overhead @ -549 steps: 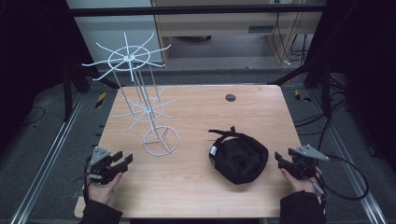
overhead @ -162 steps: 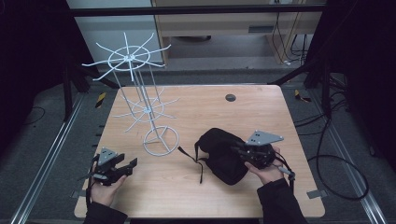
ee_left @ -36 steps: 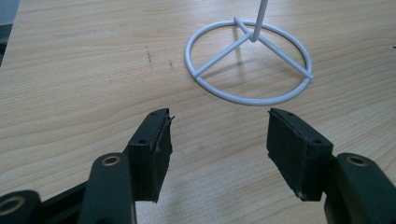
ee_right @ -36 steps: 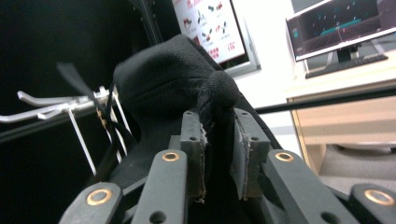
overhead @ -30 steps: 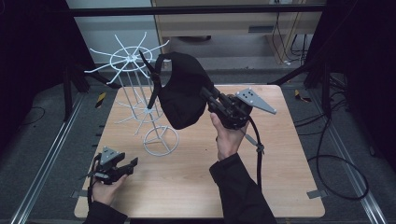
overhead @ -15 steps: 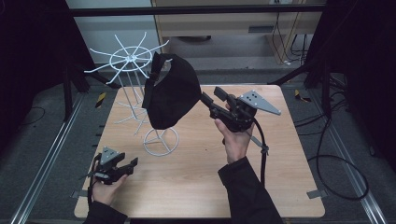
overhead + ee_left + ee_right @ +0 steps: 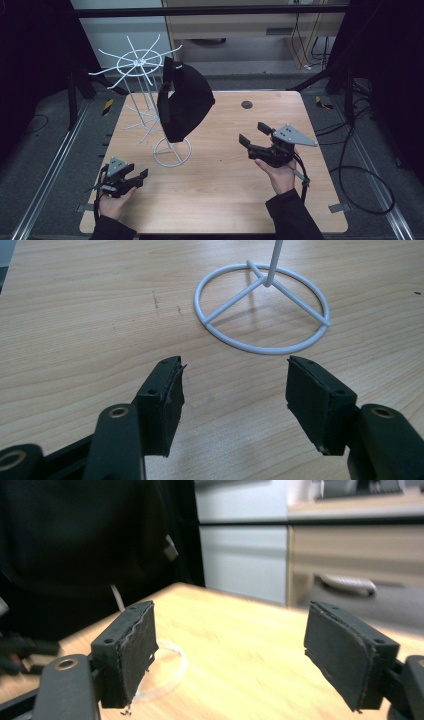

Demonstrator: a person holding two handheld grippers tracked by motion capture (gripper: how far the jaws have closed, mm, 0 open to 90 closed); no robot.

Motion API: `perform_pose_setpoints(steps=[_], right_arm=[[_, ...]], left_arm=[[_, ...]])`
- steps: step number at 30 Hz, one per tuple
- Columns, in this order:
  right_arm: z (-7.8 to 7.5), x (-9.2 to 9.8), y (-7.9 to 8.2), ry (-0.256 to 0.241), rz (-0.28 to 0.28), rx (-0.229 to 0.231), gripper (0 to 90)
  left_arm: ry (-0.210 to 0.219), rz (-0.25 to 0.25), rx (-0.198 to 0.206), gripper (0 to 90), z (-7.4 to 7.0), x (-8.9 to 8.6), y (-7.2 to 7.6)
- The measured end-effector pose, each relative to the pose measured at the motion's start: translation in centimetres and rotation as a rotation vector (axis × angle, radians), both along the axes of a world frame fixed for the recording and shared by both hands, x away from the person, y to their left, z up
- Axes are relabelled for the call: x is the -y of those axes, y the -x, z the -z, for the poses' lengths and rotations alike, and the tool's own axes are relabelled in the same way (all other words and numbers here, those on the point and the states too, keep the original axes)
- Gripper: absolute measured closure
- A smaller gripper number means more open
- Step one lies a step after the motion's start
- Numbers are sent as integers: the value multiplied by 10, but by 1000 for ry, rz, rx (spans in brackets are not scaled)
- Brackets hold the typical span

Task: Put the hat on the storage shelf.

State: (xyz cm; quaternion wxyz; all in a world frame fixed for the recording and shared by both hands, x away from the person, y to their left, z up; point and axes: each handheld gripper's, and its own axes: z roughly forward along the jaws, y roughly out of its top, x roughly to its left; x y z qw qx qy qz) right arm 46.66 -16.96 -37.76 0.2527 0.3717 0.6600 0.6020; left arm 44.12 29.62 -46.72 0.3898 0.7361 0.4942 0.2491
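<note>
Fingers, right: black padded fingers (image 7: 125, 652) of right gripper (image 7: 254, 139) are spread wide, nothing held; gripper is carried above the table, well apart from the cap.
Fingers, left: left gripper (image 7: 139, 176) is rested low at the near-left of the light wooden table (image 7: 235, 200); fingers (image 7: 162, 400) are parted wide, nothing between them.
Task thing: black fabric baseball cap (image 7: 182, 102) is hung on the white wire display rack (image 7: 142, 62), on an upper prong, crown hanging down over the pole; which prong exactly cannot be told.
Done: cap is judged already hung and released.
Left: little or nothing; perhaps grippers to be set down. Whether the hang is secure cannot be told.
Cap material: soft matte cloth, domed, slightly slumped, strap or tab seen at top edge.
Rack material: thin white coated wire, spoke-like prongs radiating from a slim pole, lower tier of prongs too.
Rack base: white wire ring with three spokes (image 7: 262, 315), flat on the table, just ahead of the left gripper.
Table surface: pale wood grain, smooth, small dark round insert (image 7: 246, 104) near far edge.
Pads: dark rubbery foam, edges frayed.
</note>
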Motion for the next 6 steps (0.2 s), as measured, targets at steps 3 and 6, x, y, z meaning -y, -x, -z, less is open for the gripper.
perform_pose_setpoints(steps=[3, 6], right_arm=[[22, 16, 2, 38, 27, -51, 189], [40, 32, 5, 59, 54, -74, 178]], left_arm=[[3, 0, 2, 397, 0, -1, 0], [2, -3, 7, 391, 0, -3, 0]])
